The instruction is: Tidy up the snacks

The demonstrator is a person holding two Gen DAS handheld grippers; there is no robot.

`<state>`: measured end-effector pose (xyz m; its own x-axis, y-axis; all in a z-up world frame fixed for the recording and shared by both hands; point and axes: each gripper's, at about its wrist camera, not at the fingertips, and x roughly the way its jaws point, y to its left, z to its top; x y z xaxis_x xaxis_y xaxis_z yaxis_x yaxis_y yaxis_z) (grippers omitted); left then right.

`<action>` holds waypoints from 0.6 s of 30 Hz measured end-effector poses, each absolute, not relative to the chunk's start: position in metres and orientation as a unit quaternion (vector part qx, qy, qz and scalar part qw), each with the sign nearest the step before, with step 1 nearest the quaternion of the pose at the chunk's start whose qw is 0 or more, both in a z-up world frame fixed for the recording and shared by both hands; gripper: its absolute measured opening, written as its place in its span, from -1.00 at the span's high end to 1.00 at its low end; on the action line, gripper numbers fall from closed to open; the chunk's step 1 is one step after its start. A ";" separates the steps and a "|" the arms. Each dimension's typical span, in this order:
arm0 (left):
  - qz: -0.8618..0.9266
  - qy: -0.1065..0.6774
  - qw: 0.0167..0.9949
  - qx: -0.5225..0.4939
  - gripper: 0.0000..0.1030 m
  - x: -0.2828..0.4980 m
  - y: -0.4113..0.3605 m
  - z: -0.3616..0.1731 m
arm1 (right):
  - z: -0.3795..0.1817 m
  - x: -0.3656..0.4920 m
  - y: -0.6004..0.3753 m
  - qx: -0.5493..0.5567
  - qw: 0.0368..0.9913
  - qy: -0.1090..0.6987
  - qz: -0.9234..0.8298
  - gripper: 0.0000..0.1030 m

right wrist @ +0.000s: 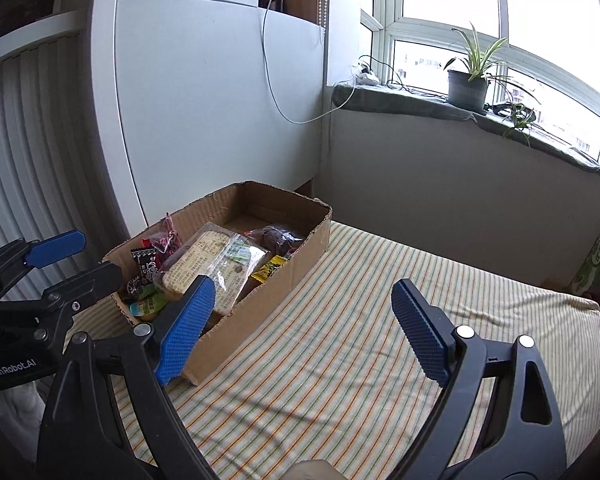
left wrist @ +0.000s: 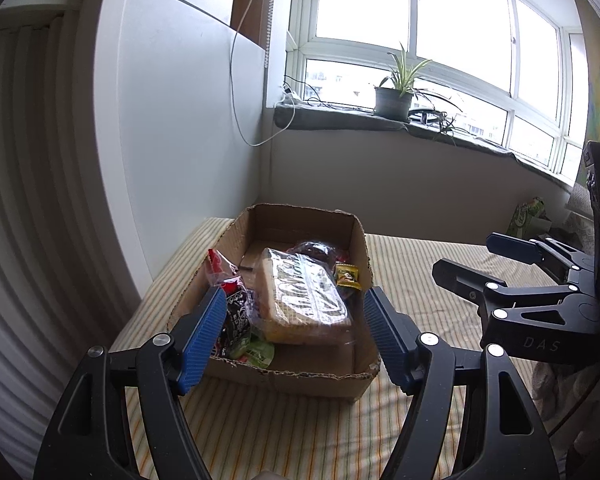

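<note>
Two grippers hang over a striped bed (right wrist: 340,340), both with nothing in them. On the bed, near the wall corner, sits an open cardboard box (left wrist: 360,248), and all the snacks in view lie inside it; none show on the bare bed.

Biggest in the box is a wafer pack (left wrist: 304,300) in clear wrap, lying flat in the middle. Behind it rests a dark bag (left wrist: 316,250). To its left a red pouch (left wrist: 220,264) stands up against the wall of the box, with a black-and-white pack (left wrist: 236,320) below it and a green sachet (left wrist: 260,352) at the near wall. A small yellow sachet (left wrist: 348,276) lies to the right of the wafers.

Left gripper (left wrist: 296,332) points down into the box from the near side, fingers spread, nothing pressed between them. Right gripper (right wrist: 304,328) is off to the right over the bed, fingers spread wider, its left pad (right wrist: 188,324) in front of the box's near corner.

Everything seems boxed already, so the step looks like a last tidy or a withdrawal. If the left one goes in again, it should probably straddle the wafer pack across its narrow side and close on the firm block, not the loose wrap, which may slip. Right one could steady the box wall, since the soft bed may let the box tip.
</note>
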<state>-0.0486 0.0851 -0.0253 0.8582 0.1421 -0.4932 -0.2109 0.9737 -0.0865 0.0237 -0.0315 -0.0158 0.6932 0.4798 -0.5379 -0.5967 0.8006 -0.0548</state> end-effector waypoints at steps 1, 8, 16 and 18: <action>0.090 0.249 0.962 -0.070 -0.38 -0.051 0.084 -0.025 | -0.015 0.021 -0.033 -0.114 0.914 0.254 0.294 -0.79; 0.091 0.243 0.962 -0.085 -0.38 -0.058 0.083 -0.027 | -0.019 0.013 -0.036 -0.101 0.914 0.258 0.297 -0.79; 0.084 0.240 0.964 -0.078 -0.38 -0.060 0.077 -0.026 | -0.022 0.013 -0.033 -0.099 0.913 0.260 0.298 -0.80; 0.082 0.240 0.964 -0.079 -0.38 -0.060 0.076 -0.025 | -0.022 0.013 -0.033 -0.101 0.913 0.260 0.297 -0.80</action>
<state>-0.0604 0.0758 -0.0253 0.8718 0.1204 -0.4749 -0.1959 0.9741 -0.1127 0.0135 -0.0328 -0.0223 0.6890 0.4900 -0.5340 -0.5947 0.8034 -0.0301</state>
